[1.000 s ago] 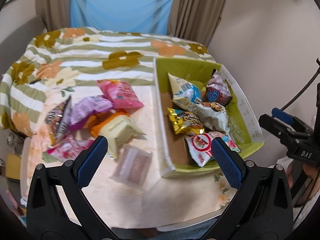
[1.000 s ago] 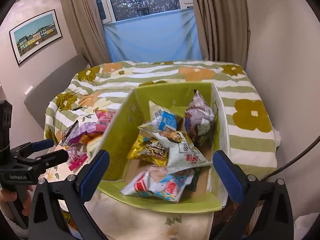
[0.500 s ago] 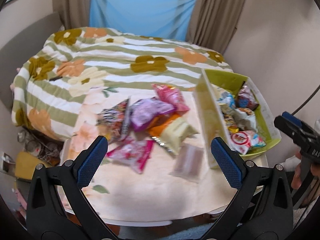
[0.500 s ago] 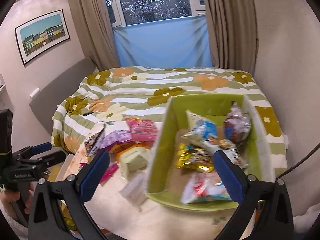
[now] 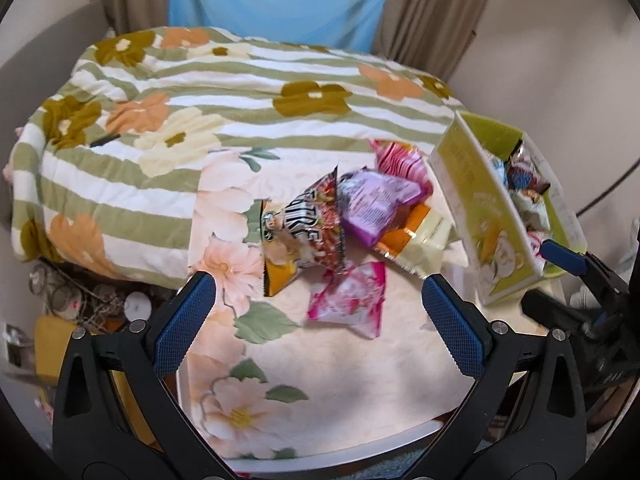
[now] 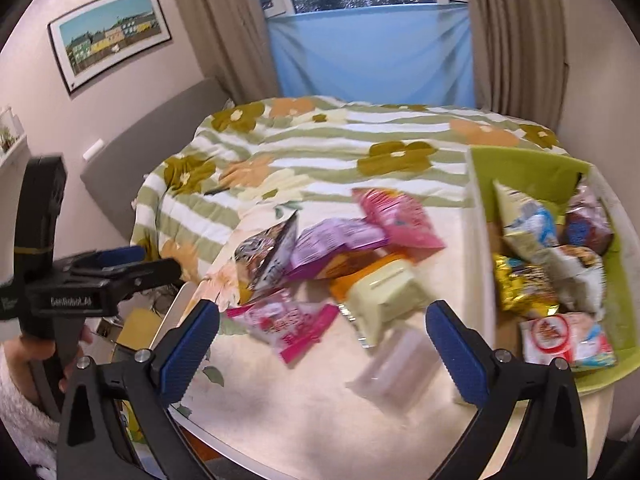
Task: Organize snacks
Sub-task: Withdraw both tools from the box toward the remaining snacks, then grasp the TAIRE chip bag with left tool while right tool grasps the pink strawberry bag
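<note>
You are swinging both views off the green box (image 6: 532, 168) at right onto the loose snack pile (image 5: 352, 216) at mid-frame on the surface. Left gripper (image 5: 320, 320) and right gripper (image 6: 324, 344) jaws are gaping wide, empty; next pick is starting.

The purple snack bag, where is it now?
In both views the purple snack bag lies on the table left of the green box, between the dark foil packet and the pink bag.

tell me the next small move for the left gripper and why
Probably ease the open left gripper down over the pink-and-white packet, the loose snack nearest its fingers. The packet lies flat on the table outside the green box, which already holds several snacks.
</note>
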`<state>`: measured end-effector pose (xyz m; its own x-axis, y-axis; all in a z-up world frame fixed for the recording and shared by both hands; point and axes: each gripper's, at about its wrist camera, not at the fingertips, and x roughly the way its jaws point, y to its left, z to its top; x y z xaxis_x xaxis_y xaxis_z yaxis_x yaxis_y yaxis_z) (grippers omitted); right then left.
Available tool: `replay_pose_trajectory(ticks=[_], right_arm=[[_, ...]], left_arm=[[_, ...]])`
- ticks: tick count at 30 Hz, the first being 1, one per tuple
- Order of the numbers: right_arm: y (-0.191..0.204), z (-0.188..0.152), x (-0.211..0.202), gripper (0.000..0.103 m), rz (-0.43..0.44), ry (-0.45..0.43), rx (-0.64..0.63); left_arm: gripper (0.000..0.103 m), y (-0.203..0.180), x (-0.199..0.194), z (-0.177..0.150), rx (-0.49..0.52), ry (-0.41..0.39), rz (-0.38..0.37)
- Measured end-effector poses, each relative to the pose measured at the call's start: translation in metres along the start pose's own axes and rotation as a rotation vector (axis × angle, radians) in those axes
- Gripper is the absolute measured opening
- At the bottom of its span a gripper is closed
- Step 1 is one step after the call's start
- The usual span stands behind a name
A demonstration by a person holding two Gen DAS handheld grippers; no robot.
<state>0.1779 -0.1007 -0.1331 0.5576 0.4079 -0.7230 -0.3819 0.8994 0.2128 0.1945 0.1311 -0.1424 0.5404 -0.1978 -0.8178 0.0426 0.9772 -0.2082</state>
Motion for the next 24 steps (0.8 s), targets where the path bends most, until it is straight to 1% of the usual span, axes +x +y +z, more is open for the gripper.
replay_pose_trajectory(ticks=[4,7,11,15,21,24], right_arm=[[0.022,-0.011,0.026,0.103,-0.011,0.029,-0.034],[0.034,-0.021,0.048,0.103,-0.019,0.061,-0.064],[0.04,-0.028,0.072,0.103,-0.023,0.101,-0.08],[0.044,-0.033,0.095,0.103,-0.005,0.138,-0.108],[0.05,-0.038,0.125,0.103,0.022,0.167,-0.167],[0.05,-0.038,0.137,0.103,0.039,0.19,-0.175]], left_arm=[[0.102,0.015,0.024,0.005,0.049,0.038,-0.03],[0.102,0.019,0.042,0.013,0.076,0.062,-0.048],[0.102,0.018,0.069,0.025,0.105,0.093,-0.062],[0.102,0.014,0.096,0.036,0.107,0.117,-0.064],[0.102,0.003,0.138,0.045,0.139,0.178,0.001],[0.102,0.001,0.162,0.045,0.167,0.228,0.046]])
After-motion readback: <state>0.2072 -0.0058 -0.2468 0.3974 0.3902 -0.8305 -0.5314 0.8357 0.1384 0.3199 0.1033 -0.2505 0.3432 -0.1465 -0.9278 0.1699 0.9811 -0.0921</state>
